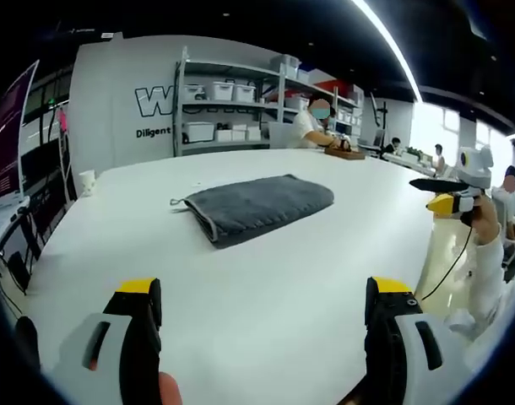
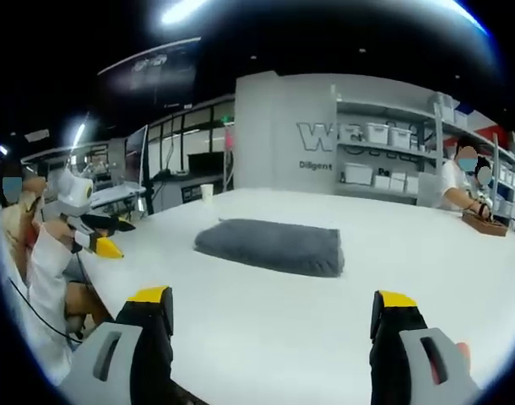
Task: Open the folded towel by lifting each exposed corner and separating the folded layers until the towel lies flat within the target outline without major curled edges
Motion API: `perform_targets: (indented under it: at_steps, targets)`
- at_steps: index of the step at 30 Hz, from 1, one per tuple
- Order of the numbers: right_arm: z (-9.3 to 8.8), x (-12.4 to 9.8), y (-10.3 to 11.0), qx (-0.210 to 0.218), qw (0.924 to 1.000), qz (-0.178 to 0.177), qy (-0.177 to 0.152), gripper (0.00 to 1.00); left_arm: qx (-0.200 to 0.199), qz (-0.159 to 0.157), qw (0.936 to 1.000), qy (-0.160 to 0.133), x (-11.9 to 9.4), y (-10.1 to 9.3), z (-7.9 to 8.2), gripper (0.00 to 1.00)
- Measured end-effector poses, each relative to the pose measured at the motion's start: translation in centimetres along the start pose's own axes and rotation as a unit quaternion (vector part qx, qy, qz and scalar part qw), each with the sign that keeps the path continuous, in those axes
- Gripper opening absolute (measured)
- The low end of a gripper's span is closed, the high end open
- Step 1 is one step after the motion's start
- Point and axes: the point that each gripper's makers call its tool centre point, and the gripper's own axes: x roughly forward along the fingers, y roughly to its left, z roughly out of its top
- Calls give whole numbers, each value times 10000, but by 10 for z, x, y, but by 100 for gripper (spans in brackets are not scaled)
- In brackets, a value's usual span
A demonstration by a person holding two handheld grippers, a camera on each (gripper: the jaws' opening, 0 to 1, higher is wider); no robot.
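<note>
Left gripper view has the towel [image 1: 256,207] lying folded on the white worktop [image 1: 266,312], well ahead of the left claw [image 1: 262,308] and a little left of its centre line. It is a thick grey pad with a hemmed edge and a small loop at the corner nearest the claw's left side. No target outline can be made out around it.

Right gripper view shows the same towel [image 2: 272,245] ahead of the right claw [image 2: 274,316], again well apart, its long folded edge facing that claw.

Judging from this, unfolding has not begun and the step in hand is the approach to a first corner. To do it well, I would bring one claw low to the hemmed corner with the loop, pinch the top layer alone, and peel it up and away from the fold while the other claw pins the lower layers.

Both claws stand wide open, jaws well spread, holding nothing and touching nothing; each hovers above bare worktop. The right claw [image 1: 450,201] also appears off to the side in the left gripper view, and the left claw [image 2: 101,245] likewise in the right gripper view.

Beyond the worktop are shelves [image 1: 232,101] with bins, and seated people.
</note>
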Motion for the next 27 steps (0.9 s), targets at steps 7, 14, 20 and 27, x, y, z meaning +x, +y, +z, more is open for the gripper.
perform_targets:
  at_steps: [7, 14, 20, 27]
  targets:
    - [2, -11, 1, 21, 10000, 4, -10, 96, 121, -96, 9999, -19, 5, -17, 4, 100]
    - [9, -22, -3, 20, 9999, -41, -107, 96, 290, -178, 9994, -14, 15, -33, 8, 100]
    - [11, -27, -8, 52, 9999, -70, -137, 96, 311, -448, 9985, -105, 25, -53, 15, 100]
    - [11, -29, -15, 71, 9998, -141, -117, 95, 565, -656, 9960, -224, 39, -76, 25, 100]
